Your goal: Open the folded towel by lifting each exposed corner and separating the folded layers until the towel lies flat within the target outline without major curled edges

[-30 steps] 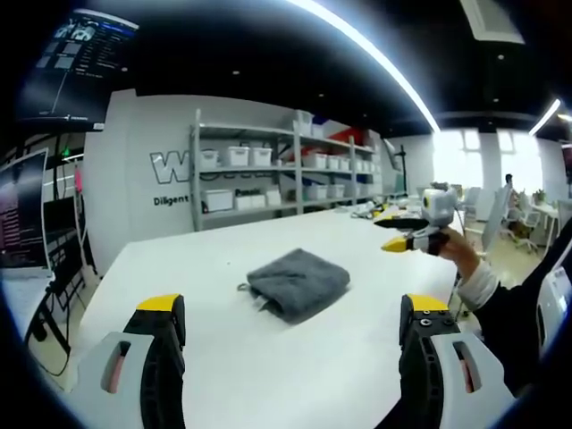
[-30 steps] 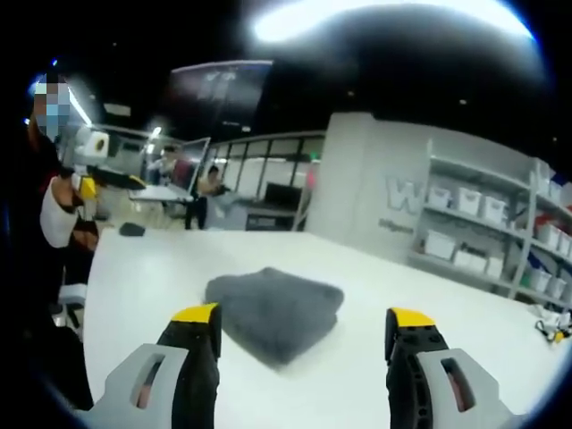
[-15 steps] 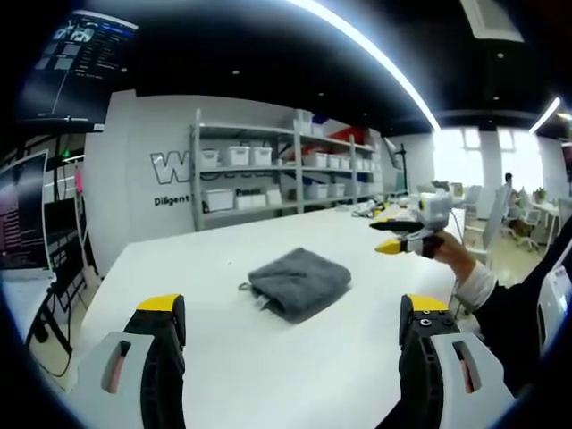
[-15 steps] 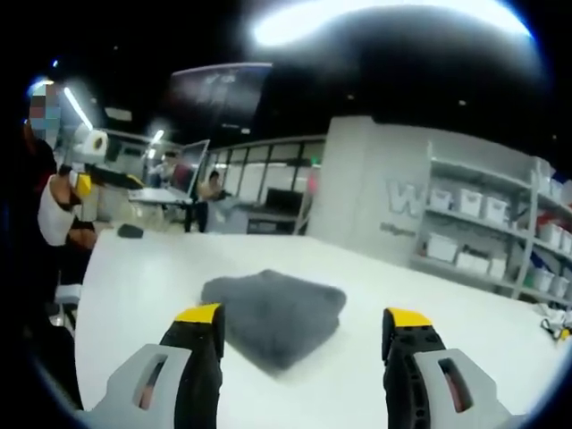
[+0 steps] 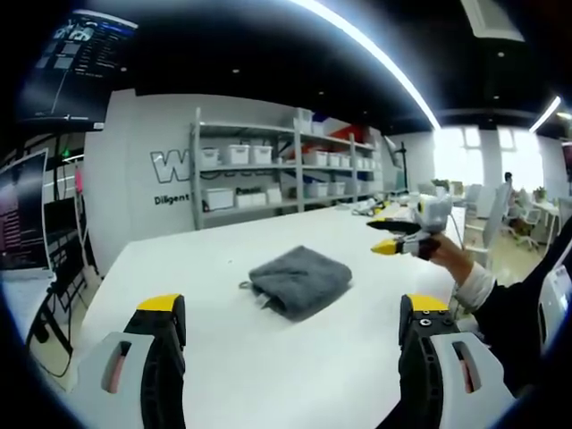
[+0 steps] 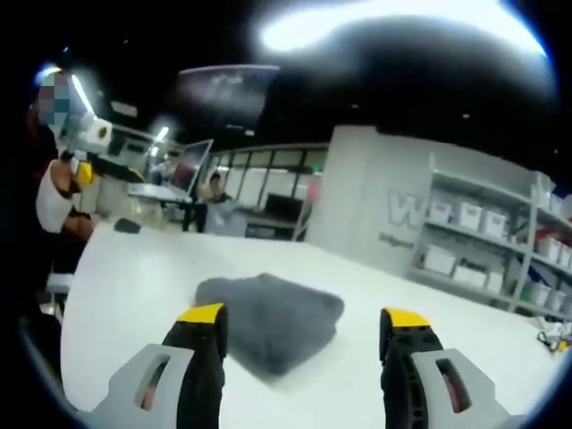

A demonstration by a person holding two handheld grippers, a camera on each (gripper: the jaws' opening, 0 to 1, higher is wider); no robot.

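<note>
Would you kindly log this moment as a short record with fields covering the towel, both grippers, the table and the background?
towel: grey towel, folded into a thick pad, lying on the table, untouched
hanging loop: small loop at one corner of the towel, seen in the left gripper view
left gripper: jaws wide apart, empty, short of the towel
right gripper: jaws wide apart, empty, close in front of the towel
table: white table
target outline: cannot be made out
background: shelving unit with white bins
</note>
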